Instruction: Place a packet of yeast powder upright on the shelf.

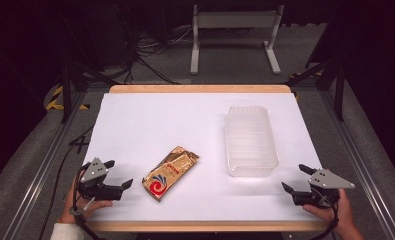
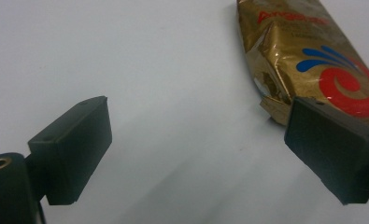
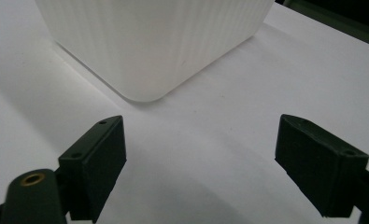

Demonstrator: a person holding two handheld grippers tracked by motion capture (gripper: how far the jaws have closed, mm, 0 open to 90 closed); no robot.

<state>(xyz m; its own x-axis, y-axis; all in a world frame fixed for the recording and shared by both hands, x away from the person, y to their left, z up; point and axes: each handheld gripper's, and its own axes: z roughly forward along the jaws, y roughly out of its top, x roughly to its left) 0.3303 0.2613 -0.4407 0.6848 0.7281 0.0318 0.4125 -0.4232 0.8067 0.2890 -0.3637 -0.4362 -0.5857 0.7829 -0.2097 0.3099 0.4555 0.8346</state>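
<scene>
- A translucent white ribbed plastic tub (image 1: 250, 141) stands upright on the white-covered wooden table (image 1: 150, 115), with nothing visible inside it.
- A flat gold foil packet with a red and blue swirl (image 1: 170, 172) lies on the table well to the left of the tub, apart from it.
- The left gripper (image 1: 119, 175) rests beyond the packet, on the side away from the tub, jaws spread wide and holding nothing; the packet's end sits just beside one jaw.
- The right gripper (image 1: 295, 178) sits near the tub's closest corner, jaws apart and holding nothing.
</scene>
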